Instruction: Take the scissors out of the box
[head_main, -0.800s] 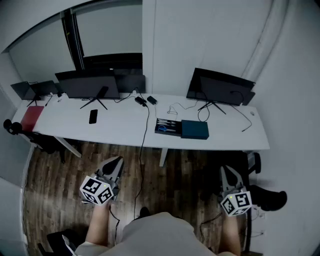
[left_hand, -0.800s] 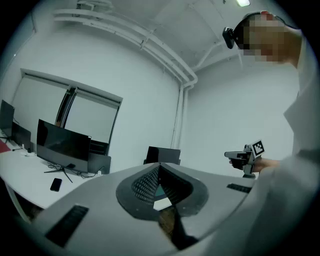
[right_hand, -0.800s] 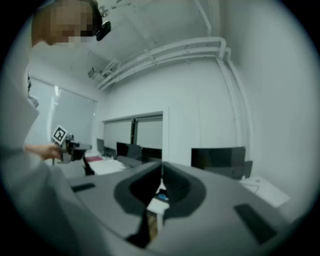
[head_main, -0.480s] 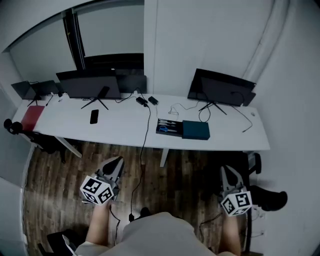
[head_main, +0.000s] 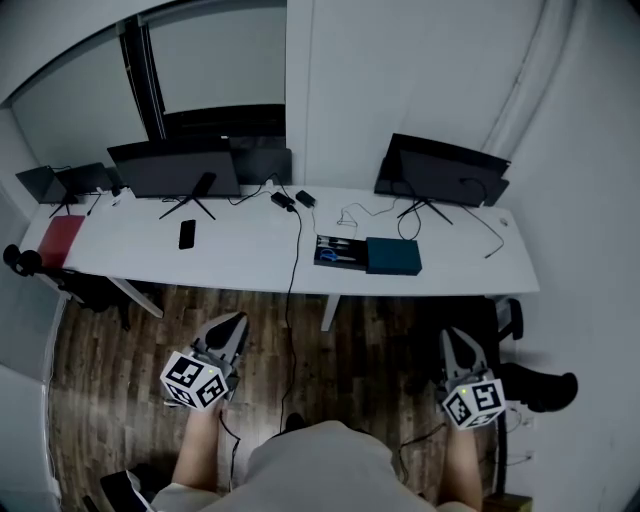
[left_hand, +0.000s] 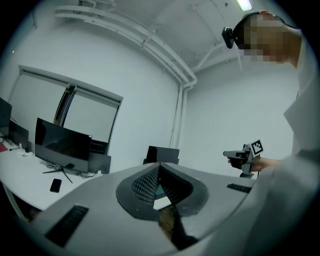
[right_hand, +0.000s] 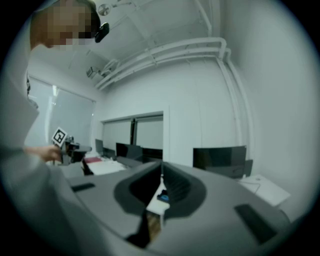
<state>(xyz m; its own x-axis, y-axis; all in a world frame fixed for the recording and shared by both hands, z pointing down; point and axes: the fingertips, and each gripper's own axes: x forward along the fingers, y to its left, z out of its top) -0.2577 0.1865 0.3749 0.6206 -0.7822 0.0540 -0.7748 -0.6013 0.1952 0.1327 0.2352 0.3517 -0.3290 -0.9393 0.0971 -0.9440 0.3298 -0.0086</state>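
We stand back from a long white worktop (head_main: 240, 250), holding the left tool (head_main: 232, 325) and the right tool (head_main: 457, 340) low above the wooden floor (head_main: 130, 380), well apart from the worktop. Both tools have their jaws closed together with nothing between them. On the worktop, the open box (head_main: 347, 262) lies just beside a teal case (head_main: 392, 256). The blue-handled scissors (head_main: 325, 257) rest inside the box, towards its left end.

No lettering, brand or number is legible anywhere; the cubes on the left claw (head_main: 231, 327) and right claw (head_main: 456, 342) bear only square-patterned markers.
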